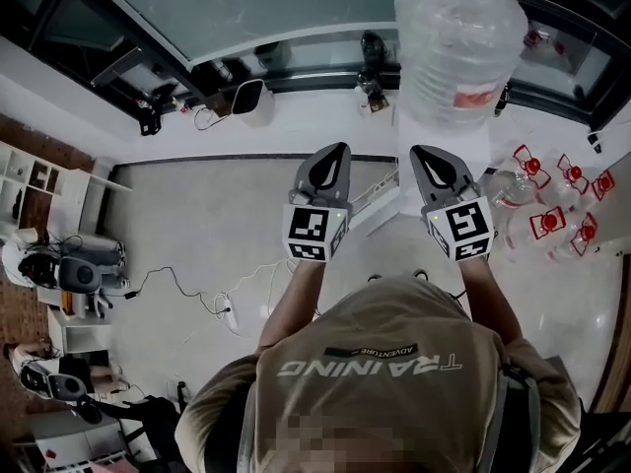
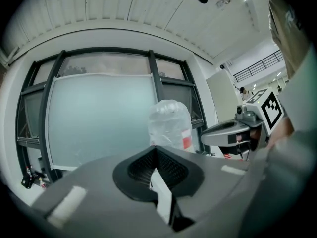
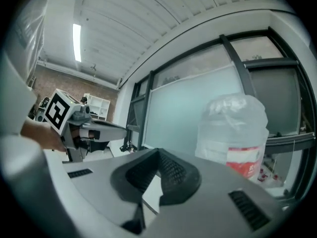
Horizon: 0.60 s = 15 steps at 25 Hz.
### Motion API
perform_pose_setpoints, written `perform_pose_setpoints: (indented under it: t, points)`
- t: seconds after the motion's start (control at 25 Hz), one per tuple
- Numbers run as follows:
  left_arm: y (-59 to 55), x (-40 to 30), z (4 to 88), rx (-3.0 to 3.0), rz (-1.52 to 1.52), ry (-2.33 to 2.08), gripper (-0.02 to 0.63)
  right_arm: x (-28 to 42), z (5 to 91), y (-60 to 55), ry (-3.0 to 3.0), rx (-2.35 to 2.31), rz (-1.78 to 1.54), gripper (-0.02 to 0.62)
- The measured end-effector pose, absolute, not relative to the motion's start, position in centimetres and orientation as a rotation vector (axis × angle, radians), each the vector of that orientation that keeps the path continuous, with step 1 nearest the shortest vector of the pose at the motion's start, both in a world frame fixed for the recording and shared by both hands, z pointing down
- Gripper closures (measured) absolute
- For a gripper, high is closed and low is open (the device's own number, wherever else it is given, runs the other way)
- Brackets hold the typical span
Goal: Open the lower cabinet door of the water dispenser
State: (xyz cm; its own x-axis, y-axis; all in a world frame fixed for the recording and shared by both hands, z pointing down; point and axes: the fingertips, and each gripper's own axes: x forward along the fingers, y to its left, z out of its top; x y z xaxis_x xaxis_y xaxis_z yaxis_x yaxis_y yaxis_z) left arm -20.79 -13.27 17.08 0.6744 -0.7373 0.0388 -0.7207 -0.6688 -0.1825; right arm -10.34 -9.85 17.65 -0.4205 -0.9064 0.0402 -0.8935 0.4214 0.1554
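The water dispenser (image 1: 409, 170) stands ahead on the right, white, with a big clear bottle (image 1: 459, 42) on top; its lower cabinet door is hidden in every view. In the head view my left gripper (image 1: 337, 150) and right gripper (image 1: 422, 152) are held side by side at chest height, pointing level toward the dispenser and apart from it. Both are shut with nothing between the jaws. The left gripper view shows its shut jaws, the bottle (image 2: 170, 124) beyond them and the right gripper (image 2: 232, 132) at the right. In the right gripper view the bottle (image 3: 233, 133) rises behind the shut jaws.
Several empty bottles with red handles (image 1: 552, 200) lie on the floor right of the dispenser. A cable and power strip (image 1: 227, 310) cross the grey floor at the left. White shelves (image 1: 30, 180) and equipment (image 1: 79, 269) stand at the far left. A glazed wall (image 2: 99, 123) is behind.
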Motion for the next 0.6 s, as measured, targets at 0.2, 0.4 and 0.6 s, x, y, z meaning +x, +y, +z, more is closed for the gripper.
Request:
perform_pose_setpoints:
  t: [0.2, 0.4, 0.6]
  points:
    - [-12.5, -21.7, 18.0, -2.752, -0.188, 1.225, 0.614, -11.2, 18.6, -9.9, -2.551, 1.570, -0.128, 0.586]
    - [-12.4, -22.1, 18.8, -2.765, -0.206, 1.238, 0.614, -10.8, 18.5, -10.2, -2.564, 1.573, -0.120, 0.586]
    - [-12.8, -22.0, 18.2, -2.752, -0.217, 1.229, 0.614, -10.2, 18.1, -10.8, -2.589, 1.588, -0.078, 0.587]
